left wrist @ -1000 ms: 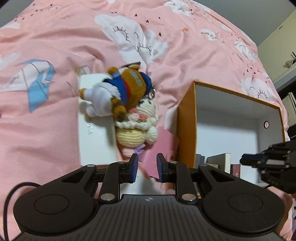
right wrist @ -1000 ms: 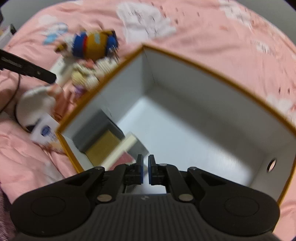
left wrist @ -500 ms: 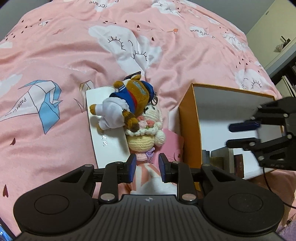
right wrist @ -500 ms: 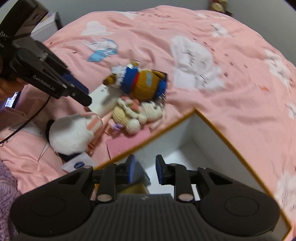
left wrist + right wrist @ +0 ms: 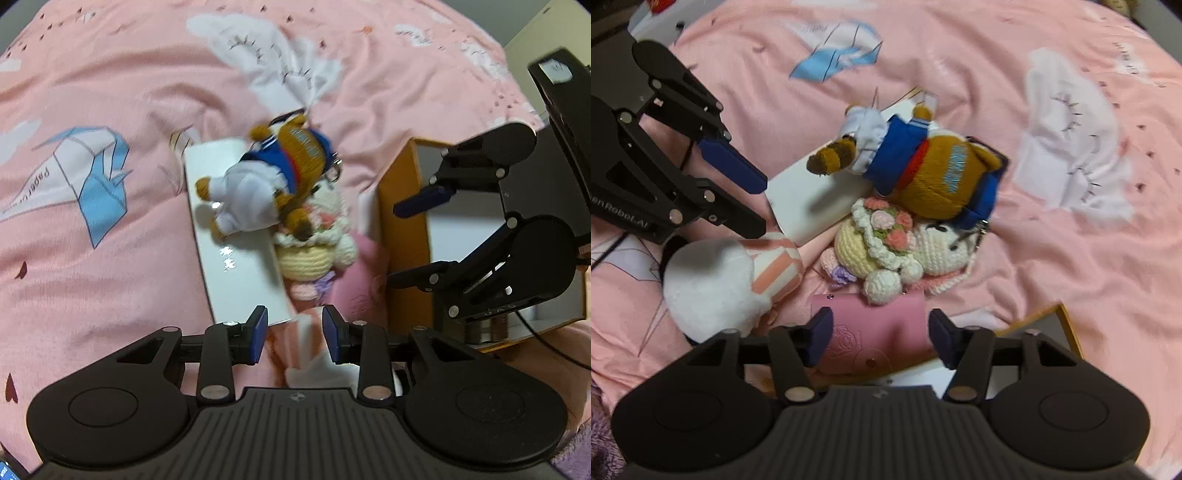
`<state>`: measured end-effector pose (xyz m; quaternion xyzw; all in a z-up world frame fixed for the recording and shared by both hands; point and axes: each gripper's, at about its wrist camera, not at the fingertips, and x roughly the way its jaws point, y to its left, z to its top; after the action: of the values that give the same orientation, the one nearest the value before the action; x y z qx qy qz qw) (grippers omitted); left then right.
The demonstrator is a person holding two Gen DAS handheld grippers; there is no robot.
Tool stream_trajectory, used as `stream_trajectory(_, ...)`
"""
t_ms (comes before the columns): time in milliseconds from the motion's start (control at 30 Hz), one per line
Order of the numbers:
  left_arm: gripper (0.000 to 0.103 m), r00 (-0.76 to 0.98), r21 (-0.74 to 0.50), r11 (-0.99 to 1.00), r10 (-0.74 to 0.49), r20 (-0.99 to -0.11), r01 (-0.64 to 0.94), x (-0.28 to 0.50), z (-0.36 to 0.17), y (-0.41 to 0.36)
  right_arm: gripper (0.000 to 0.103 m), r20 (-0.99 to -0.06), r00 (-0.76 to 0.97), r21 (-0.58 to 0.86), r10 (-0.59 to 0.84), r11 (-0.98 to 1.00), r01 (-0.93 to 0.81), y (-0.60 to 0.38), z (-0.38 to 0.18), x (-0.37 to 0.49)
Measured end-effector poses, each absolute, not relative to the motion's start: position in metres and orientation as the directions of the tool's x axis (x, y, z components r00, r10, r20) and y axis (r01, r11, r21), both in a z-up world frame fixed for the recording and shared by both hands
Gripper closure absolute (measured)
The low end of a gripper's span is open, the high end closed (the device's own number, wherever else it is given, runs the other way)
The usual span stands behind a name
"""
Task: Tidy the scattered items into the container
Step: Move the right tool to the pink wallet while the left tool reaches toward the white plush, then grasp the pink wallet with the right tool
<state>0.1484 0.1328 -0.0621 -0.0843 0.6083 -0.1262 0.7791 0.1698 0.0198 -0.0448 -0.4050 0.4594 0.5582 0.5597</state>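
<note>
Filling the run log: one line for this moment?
left gripper: opening, empty | right gripper: opening, empty, over pink snap wallet | orange-walled white box: toys outside

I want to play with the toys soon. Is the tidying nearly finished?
Not yet. The orange box already holds a few things. Both grippers are open and empty: the right gripper hangs over the pink pouch. The bear plush, crochet doll, striped plush and white card still lie outside.
</note>
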Motion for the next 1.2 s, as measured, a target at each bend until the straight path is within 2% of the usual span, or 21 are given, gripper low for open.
stream_trajectory(300,0.063,0.164,-0.359,0.932,-0.361,-0.918,0.039,0.154,-0.082,0.145,0.028,-0.993,-0.097,0.096,0.072,-0.013,-0.995,0.055,-0.094,0.179)
stream_trajectory(367,0.054,0.166,-0.361,0.931,-0.363,-0.917,0.043,0.152,-0.082,0.145,0.028,-0.994,-0.103,0.103,0.033,-0.019,-0.995,0.059,-0.105,0.179)
stream_trajectory(533,0.049,0.156,-0.404,0.914,-0.406,-0.901,0.046,0.153,-0.084,0.144,0.023,-0.989,-0.132,0.133,-0.071,-0.010,-0.991,0.064,-0.132,0.182)
stream_trajectory(633,0.048,0.158,-0.406,0.913,-0.408,-0.899,0.041,0.155,-0.087,0.144,0.018,-0.981,-0.175,0.174,-0.085,0.023,-0.985,0.065,-0.143,0.185)
stream_trajectory(767,0.048,0.158,-0.418,0.908,-0.417,-0.895,0.028,0.157,-0.089,0.146,0.017,-0.976,-0.207,0.204,-0.071,0.038,-0.978,0.062,-0.147,0.182)
stream_trajectory(800,0.048,0.159,-0.418,0.908,-0.417,-0.895,0.028,0.156,-0.089,0.146,0.018,-0.977,-0.202,0.199,-0.067,0.039,-0.979,0.061,-0.146,0.181)
stream_trajectory(900,0.048,0.165,-0.415,0.910,-0.413,-0.896,0.029,0.154,-0.087,0.146,0.030,-0.983,-0.178,0.177,-0.041,0.032,-0.984,0.055,-0.137,0.177)
stream_trajectory(967,0.048,0.170,-0.415,0.909,-0.414,-0.894,0.029,0.151,-0.085,0.146,0.044,-0.988,-0.151,0.151,-0.013,0.024,-0.988,0.051,-0.126,0.174)
stream_trajectory(1067,0.048,0.191,-0.407,0.913,-0.404,-0.894,0.027,0.146,-0.082,0.146,0.059,-0.993,-0.113,0.113,0.024,0.005,-0.994,0.042,-0.106,0.166)
stream_trajectory(1200,0.048,0.211,-0.416,0.909,-0.413,-0.886,0.033,0.139,-0.076,0.148,0.071,-0.993,-0.102,0.102,0.062,-0.001,-0.995,0.029,-0.080,0.154)
